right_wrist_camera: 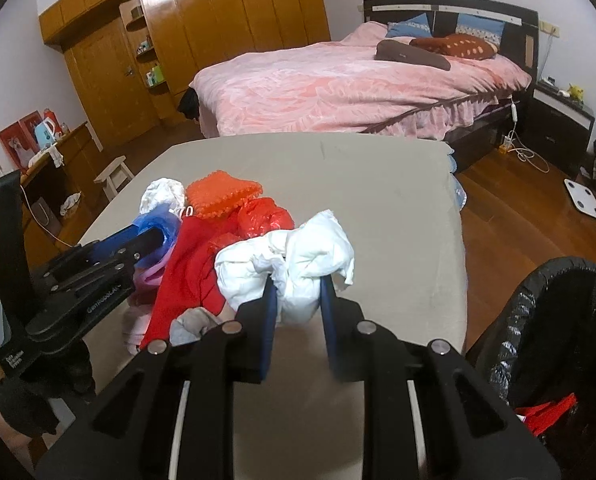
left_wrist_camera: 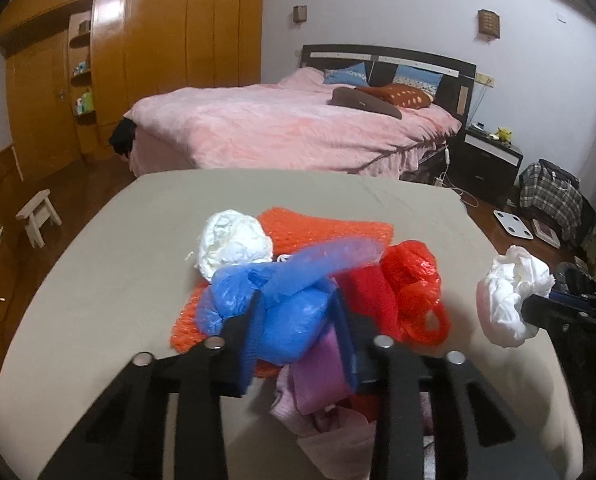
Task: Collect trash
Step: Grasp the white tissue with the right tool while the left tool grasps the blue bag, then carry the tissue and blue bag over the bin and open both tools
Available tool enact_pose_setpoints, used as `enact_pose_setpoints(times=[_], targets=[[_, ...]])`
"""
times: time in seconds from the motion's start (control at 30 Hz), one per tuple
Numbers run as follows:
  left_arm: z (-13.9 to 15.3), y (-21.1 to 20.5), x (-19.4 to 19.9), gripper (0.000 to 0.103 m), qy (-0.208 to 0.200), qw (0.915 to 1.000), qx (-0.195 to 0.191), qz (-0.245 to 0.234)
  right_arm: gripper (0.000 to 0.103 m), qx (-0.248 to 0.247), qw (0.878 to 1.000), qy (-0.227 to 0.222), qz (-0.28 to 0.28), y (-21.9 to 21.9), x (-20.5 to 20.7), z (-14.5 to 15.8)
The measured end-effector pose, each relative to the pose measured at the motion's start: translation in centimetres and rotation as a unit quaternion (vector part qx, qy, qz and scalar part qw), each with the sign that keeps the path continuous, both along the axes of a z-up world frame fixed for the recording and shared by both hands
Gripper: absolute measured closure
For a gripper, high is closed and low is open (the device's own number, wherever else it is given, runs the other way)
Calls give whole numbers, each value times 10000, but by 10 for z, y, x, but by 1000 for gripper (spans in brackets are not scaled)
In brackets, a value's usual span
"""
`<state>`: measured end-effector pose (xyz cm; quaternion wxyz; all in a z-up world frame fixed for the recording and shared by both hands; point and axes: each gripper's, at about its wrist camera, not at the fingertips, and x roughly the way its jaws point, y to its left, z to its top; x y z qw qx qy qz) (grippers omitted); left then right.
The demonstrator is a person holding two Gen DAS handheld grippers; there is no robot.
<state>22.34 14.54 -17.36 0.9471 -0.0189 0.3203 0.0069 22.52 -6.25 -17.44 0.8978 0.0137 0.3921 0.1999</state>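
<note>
- My left gripper [left_wrist_camera: 296,320] is clamped on the blue plastic bag [left_wrist_camera: 282,312], centre of the left wrist view, still over the pile on the beige table [left_wrist_camera: 98,280]
- My right gripper [right_wrist_camera: 298,300] is clamped on a crumpled white bag [right_wrist_camera: 298,264], centre of the right wrist view; it looks clear of the table, hard to be sure
- Trash still lying on the table: another white wad [left_wrist_camera: 234,240], orange bubble wrap [left_wrist_camera: 330,228], red plastic bag [left_wrist_camera: 414,280]
- Black-lined bin [right_wrist_camera: 558,340] at lower right of the right wrist view, something red already inside
- Risk: the blue bag has a loose tail flapping toward upper right of the left view; it may snag the red bag or bubble wrap and drag them off the table
- Risk: thin film is slippery, pads grip only a fold, so either bag could slide out on the way to the bin
- Risk: pink and purple cloth [left_wrist_camera: 318,372] sits right under the left jaws; it may be pinched along with the bag, and clothing is probably not trash
- Risk: both grippers are close over the same pile and could bump when swinging to the bin
- Writing: pale lettering on the left gripper body at lower left of the right view, reads roughly "GenRobot", too blurred to confirm; a small white label below it is unreadable
- No brand readable on any bag
</note>
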Motion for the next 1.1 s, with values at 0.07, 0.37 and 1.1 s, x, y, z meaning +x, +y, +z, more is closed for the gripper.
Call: enact_pose_setpoints(times=[0.07, 0.37, 1.1], targets=[[4, -1, -8, 73, -105, 9999, -3, 47, 82, -1, 10000, -32, 4, 0, -1, 1], [38, -8, -49, 74, -559, 9984, -60, -84, 82, 140, 9993, -336, -6, -7, -17, 24], [89, -66, -85, 74, -776, 9938, -238, -757, 82, 161, 9942, -959, -459, -69, -84, 92]])
